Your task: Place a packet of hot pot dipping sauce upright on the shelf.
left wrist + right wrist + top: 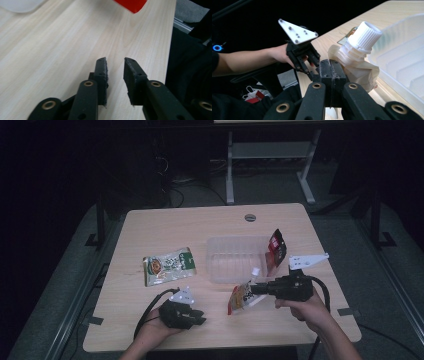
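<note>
The spouted pouch (242,296) is held off the desk (150,320) near its front edge, just before the clear tray (232,257), pinched at its top by the right gripper (254,288) beside the white cap (365,35). Gripped only by thin film, it could be let slip or swing against the tray rim. The right hand (305,307) is held level, pointing left. The left gripper (115,72) — jaws parted, nothing between — is kept low by the front edge.
</note>
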The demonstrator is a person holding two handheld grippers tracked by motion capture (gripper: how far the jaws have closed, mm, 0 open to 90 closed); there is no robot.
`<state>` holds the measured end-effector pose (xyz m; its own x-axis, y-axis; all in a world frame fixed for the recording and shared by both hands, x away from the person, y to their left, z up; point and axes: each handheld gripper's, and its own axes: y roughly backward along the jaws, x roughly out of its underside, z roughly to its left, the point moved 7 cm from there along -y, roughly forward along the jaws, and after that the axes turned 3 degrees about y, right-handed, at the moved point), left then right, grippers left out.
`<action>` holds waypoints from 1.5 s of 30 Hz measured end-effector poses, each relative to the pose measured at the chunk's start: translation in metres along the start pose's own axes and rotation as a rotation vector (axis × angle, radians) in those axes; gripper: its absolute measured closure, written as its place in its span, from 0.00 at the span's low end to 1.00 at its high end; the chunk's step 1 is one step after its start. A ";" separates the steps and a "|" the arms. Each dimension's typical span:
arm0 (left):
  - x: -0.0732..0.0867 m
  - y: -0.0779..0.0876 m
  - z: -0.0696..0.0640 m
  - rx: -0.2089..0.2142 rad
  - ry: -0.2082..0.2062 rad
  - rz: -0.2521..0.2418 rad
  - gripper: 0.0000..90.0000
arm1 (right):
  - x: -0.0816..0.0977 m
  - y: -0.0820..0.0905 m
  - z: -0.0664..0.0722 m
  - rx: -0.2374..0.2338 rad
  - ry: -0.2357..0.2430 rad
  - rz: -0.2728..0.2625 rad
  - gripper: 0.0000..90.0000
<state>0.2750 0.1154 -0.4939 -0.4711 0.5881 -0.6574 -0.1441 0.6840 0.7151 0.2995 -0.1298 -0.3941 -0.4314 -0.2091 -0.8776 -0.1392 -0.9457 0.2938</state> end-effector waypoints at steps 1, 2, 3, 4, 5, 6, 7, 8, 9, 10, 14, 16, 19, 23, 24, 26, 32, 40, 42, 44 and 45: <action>0.000 0.001 0.001 -0.003 0.006 -0.004 0.76 | 0.000 0.000 0.000 0.000 0.000 0.000 1.00; 0.001 0.003 0.003 -0.006 0.005 -0.003 0.74 | -0.002 0.001 0.000 0.002 0.002 -0.009 1.00; 0.001 0.004 0.005 -0.013 0.012 -0.009 0.72 | -0.004 0.002 0.000 -0.002 0.000 -0.012 1.00; 0.002 0.005 0.006 -0.015 0.013 -0.010 0.65 | -0.008 0.005 0.000 0.003 0.007 -0.022 1.00; 0.003 0.006 0.009 -0.019 0.022 -0.010 0.63 | -0.010 0.005 -0.001 0.006 0.010 -0.027 1.00; 0.003 0.007 0.010 -0.023 0.021 -0.007 0.60 | -0.012 0.006 -0.001 0.007 0.011 -0.030 1.00; 0.003 0.007 0.010 -0.023 0.021 -0.007 0.57 | -0.012 0.006 -0.001 0.007 0.011 -0.030 1.00; 0.005 0.007 0.012 -0.026 0.027 -0.003 0.55 | -0.017 0.008 -0.002 0.012 0.020 -0.037 1.00; 0.005 0.007 0.012 -0.026 0.027 -0.003 0.54 | -0.019 0.008 -0.003 0.015 0.025 -0.040 1.00; 0.006 0.007 0.013 -0.025 0.032 0.000 0.53 | -0.021 0.009 -0.004 0.019 0.025 -0.039 1.00; 0.007 0.008 0.014 -0.024 0.037 0.008 0.51 | -0.033 0.011 -0.009 0.037 0.040 -0.047 1.00; 0.007 0.008 0.015 -0.024 0.036 0.006 0.51 | -0.039 0.012 -0.013 0.048 0.051 -0.043 1.00; 0.007 0.008 0.015 -0.024 0.039 0.011 0.51 | -0.049 0.014 -0.019 0.072 0.059 -0.040 1.00; 0.007 0.008 0.015 -0.021 0.038 0.009 0.51 | -0.058 0.016 -0.027 0.093 0.060 -0.042 1.00; 0.007 0.008 0.015 -0.020 0.038 0.008 0.51 | -0.060 0.016 -0.031 0.104 0.062 -0.039 1.00; 0.007 0.007 0.015 -0.020 0.037 0.008 0.51 | -0.064 0.017 -0.037 0.118 0.060 -0.037 1.00; 0.008 0.007 0.015 -0.018 0.032 0.015 0.51 | -0.072 0.017 -0.059 0.167 0.049 -0.016 1.00; 0.008 0.007 0.015 -0.018 0.027 0.018 0.51 | -0.076 0.011 -0.077 0.219 0.054 0.025 1.00; 0.008 0.008 0.015 -0.018 0.026 0.019 0.51 | -0.077 0.008 -0.081 0.230 0.062 0.040 1.00; 0.008 0.008 0.015 -0.017 0.025 0.018 0.51 | -0.079 0.004 -0.083 0.229 0.062 0.044 1.00; 0.008 0.008 0.015 -0.017 0.025 0.018 0.51 | -0.080 0.003 -0.084 0.227 0.067 0.042 1.00</action>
<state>0.2833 0.1320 -0.4974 -0.4957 0.5892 -0.6380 -0.1502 0.6654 0.7312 0.4080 -0.1367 -0.3547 -0.3819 -0.2701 -0.8839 -0.3228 -0.8571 0.4014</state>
